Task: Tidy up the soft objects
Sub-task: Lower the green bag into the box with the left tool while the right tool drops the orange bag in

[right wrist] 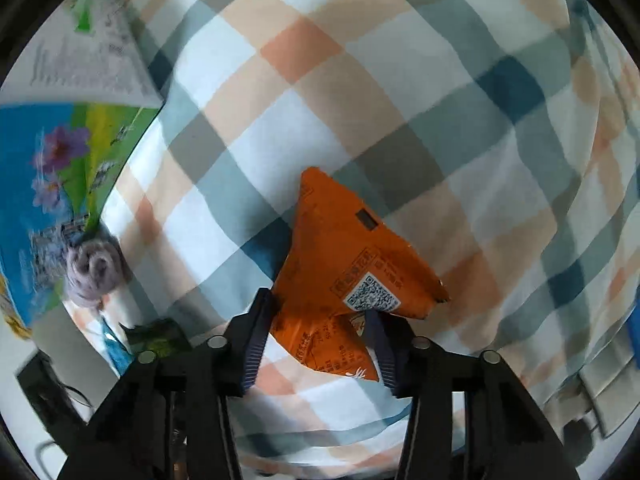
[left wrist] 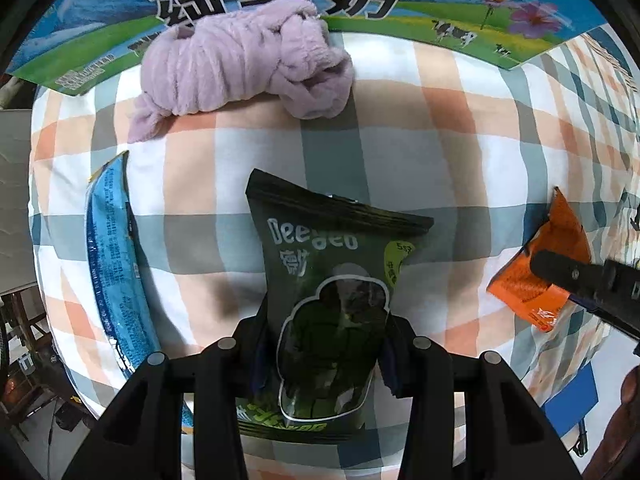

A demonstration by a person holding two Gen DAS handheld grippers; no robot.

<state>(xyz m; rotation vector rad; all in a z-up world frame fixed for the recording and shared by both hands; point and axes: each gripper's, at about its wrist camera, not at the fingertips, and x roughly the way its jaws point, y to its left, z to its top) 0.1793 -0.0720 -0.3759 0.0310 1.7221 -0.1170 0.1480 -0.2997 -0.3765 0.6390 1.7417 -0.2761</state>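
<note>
Left tongs [left wrist: 326, 354]: the green bag [left wrist: 328, 280] is seen between the two fingers, which stand at moderate width with their ribbed pads against the bag's sides; the bag appears to be gripped. The bag is a dark green, glossy film pouch with a crimped top seal, white lettering and a clear window outlined in white. It extends forward from the tongs over the checked cloth [left wrist: 440, 140].

Right tongs [right wrist: 320, 336]: the fingers are set at moderate width on either side of the orange bag [right wrist: 352, 256], with both pads touching its lower part; a firm grip cannot be confirmed. The bag is a crumpled, puffy foil pouch of roughly triangular outline, printed with a QR code and small text. In the left view the same orange bag [left wrist: 540, 264] lies at the far right, with a black finger [left wrist: 560, 272] of the right tongs across it.

Surroundings: a lilac towel [left wrist: 240, 64], plush and rolled into a knotted bundle, rests at the far side of the cloth against a printed carton [left wrist: 440, 12] showing cows, flowers and large characters. A blue bag [left wrist: 116, 264], long and glossy, lies to the left of the green bag, apart from it. The cloth is soft, slightly rumpled, and checked in orange, grey, teal and white.
</note>
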